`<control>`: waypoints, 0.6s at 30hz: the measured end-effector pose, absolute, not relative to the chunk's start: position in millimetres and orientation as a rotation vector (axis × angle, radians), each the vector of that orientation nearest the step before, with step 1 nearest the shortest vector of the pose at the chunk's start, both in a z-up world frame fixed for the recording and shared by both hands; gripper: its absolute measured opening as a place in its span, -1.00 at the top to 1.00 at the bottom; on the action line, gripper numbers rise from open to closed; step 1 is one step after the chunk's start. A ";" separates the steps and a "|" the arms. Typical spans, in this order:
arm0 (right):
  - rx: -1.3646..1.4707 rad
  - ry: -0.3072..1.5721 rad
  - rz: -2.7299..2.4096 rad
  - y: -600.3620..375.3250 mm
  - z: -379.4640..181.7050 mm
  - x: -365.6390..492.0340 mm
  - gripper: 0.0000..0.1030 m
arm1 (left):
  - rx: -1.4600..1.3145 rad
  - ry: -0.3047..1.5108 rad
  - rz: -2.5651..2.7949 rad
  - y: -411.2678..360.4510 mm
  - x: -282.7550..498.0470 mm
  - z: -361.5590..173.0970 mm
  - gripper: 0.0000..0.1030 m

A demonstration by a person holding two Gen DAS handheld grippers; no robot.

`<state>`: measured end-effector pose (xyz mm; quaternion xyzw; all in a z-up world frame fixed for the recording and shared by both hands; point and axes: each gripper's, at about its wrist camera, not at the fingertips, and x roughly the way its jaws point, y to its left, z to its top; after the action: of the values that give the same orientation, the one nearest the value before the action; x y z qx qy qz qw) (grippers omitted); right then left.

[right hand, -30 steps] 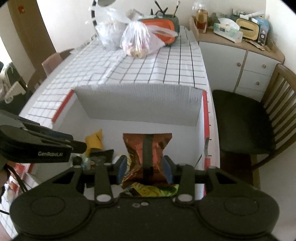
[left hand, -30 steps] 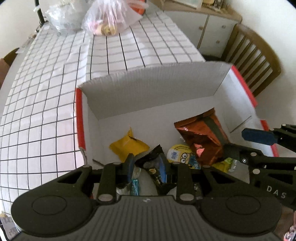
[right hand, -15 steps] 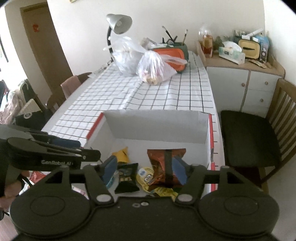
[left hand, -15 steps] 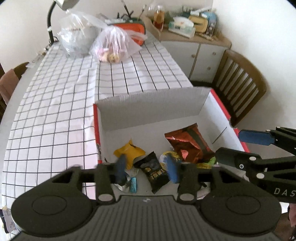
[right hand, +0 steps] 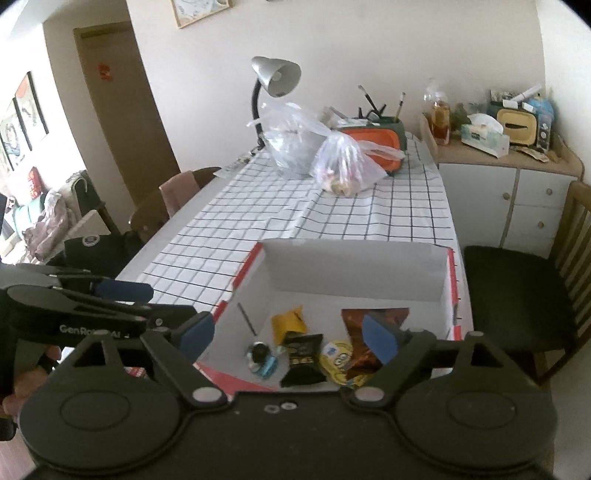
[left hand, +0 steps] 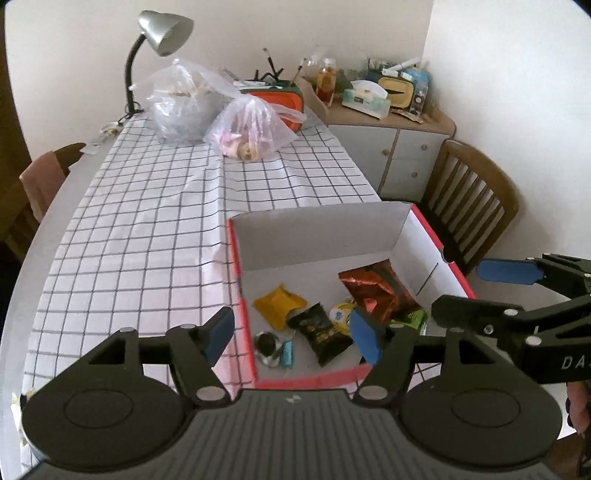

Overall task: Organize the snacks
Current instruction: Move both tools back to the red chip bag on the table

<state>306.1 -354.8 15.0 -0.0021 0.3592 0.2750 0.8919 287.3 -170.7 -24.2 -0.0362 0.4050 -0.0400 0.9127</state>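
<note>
Both claws are opening and hold nothing — the left gripper [left hand: 293, 334] and the right gripper [right hand: 288, 334] hang above the white cardboard box [left hand: 321, 236]. Below them in the box lie the orange-brown chip bag [left hand: 376, 288], the black packet [left hand: 321, 332] and the yellow packet [left hand: 279, 304].

Checked-cloth table [left hand: 147, 229] bears snack box [left hand: 325, 236], plastic bags [left hand: 251, 129], lamp [left hand: 162, 26].
</note>
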 end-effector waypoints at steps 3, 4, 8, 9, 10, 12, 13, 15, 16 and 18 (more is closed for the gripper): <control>-0.013 0.735 0.580 -345.7 15.6 294.4 -0.91 | -0.088 0.832 -0.065 -156.8 271.9 -25.3 -0.36; -0.011 0.737 0.585 -342.2 15.2 291.3 -0.91 | -0.095 0.832 -0.060 -151.0 267.2 -25.6 -0.36; 0.004 0.749 0.597 -328.3 12.2 279.4 -0.98 | -0.122 0.831 -0.039 -127.8 250.3 -28.3 -0.40; 0.002 0.752 0.599 -324.2 11.2 276.3 -0.99 | -0.128 0.831 -0.036 -121.1 246.3 -29.3 -0.40; -0.005 0.755 0.597 -318.3 9.5 273.0 -0.99 | -0.131 0.829 -0.033 -115.1 242.5 -30.3 -0.41; -0.019 0.762 0.593 -306.0 5.8 267.0 -0.99 | -0.137 0.827 -0.031 -101.3 234.6 -32.4 -0.41; -0.021 0.766 0.591 -299.8 3.4 263.2 -0.99 | -0.141 0.825 -0.029 -94.0 231.0 -33.5 -0.41; -0.017 0.775 0.587 -288.1 -0.3 256.8 -0.99 | -0.146 0.823 -0.021 -78.8 224.3 -35.6 -0.42; -0.012 0.779 0.586 -281.8 -2.0 254.5 -0.99 | -0.150 0.824 -0.018 -70.5 221.5 -36.8 -0.42; -0.007 0.793 0.582 -269.1 -6.0 249.4 -0.99 | -0.157 0.830 -0.014 -53.2 215.9 -38.9 -0.42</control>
<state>249.4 -269.1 -6.0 -0.0031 0.3808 0.2794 0.8814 215.9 -53.2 -38.9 -0.0761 0.4026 -0.0067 0.9122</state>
